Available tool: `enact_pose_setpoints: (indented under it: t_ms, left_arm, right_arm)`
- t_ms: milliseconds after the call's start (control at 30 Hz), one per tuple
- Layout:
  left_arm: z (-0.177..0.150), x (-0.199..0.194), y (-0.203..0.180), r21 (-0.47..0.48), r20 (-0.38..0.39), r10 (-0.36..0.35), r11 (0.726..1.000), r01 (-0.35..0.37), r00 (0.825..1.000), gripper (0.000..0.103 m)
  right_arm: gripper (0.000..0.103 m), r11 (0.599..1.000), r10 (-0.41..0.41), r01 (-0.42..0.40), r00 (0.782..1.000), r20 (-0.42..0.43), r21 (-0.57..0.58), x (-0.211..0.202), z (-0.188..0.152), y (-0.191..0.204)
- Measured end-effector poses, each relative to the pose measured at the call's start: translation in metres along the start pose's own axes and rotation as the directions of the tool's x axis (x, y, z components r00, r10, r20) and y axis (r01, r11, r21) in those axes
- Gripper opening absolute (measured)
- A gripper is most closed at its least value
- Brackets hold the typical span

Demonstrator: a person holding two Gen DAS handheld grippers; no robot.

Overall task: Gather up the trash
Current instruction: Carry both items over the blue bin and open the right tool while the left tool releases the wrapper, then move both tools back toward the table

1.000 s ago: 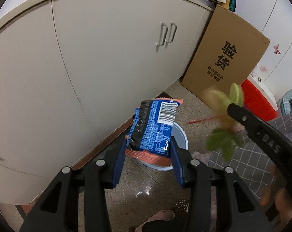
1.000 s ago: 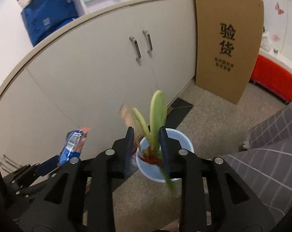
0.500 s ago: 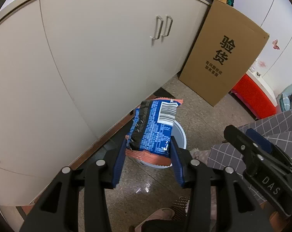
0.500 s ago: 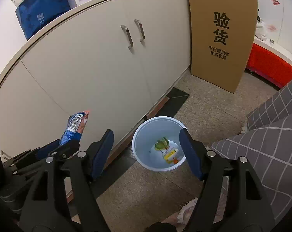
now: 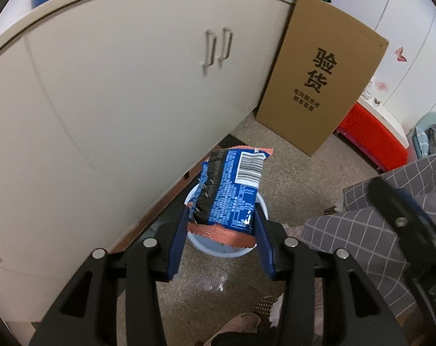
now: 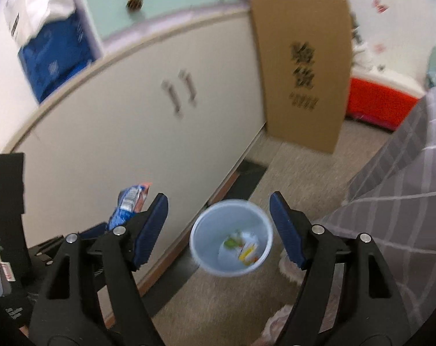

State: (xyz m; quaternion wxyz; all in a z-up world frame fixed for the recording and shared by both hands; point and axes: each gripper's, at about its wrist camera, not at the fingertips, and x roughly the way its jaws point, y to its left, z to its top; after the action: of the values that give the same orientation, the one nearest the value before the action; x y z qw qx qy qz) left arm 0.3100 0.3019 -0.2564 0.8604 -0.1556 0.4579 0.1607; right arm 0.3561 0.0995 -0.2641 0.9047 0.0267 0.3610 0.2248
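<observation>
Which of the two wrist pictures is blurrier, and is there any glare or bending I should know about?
Right wrist view: clearly blurrier, with the cabinet handles, cardboard box lettering and trash bin rim smeared. Left wrist view: mostly sharp, the snack wrapper barcode readable, slight smear on the handles, a small glare patch on the floor. Both views: fisheye curves the cabinet edge.

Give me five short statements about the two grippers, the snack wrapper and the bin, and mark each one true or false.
1. The left gripper is shut on the blue snack wrapper. True.
2. The right gripper holds a green vegetable stalk. False: its jaws are wide open with nothing between them.
3. The white bin is empty. False: green and yellow scraps lie at its bottom.
4. The bin stands on the floor close to the cabinet. True.
5. The cardboard box lies flat on the floor. False: it stands upright at the cabinet's end.
</observation>
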Motion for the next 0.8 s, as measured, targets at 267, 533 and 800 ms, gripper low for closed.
enact_pose_setpoints:
  t_ms: [267, 533, 800]
  left_arm:
    - [0.042, -0.006, -0.023, 0.005, 0.06, -0.013, 1.0, 0.013, 0.998, 0.081]
    - [0.03, -0.023, -0.023, -0.008, 0.052, -0.028, 1.0, 0.029, 0.998, 0.081]
    - [0.02, -0.062, -0.035, 0.017, 0.109, -0.02, 1.0, 0.018, 0.994, 0.081]
  right_arm:
    - [0.076, 0.995, -0.026, 0.012, 0.989, 0.143, 0.096, -0.03, 0.014, -0.022]
    - [0.076, 0.993, -0.015, 0.001, 0.993, 0.118, 0.118, -0.036, 0.017, -0.027]
    - [0.076, 0.994, 0.001, -0.014, 0.992, 0.124, 0.105, -0.066, 0.011, -0.024]
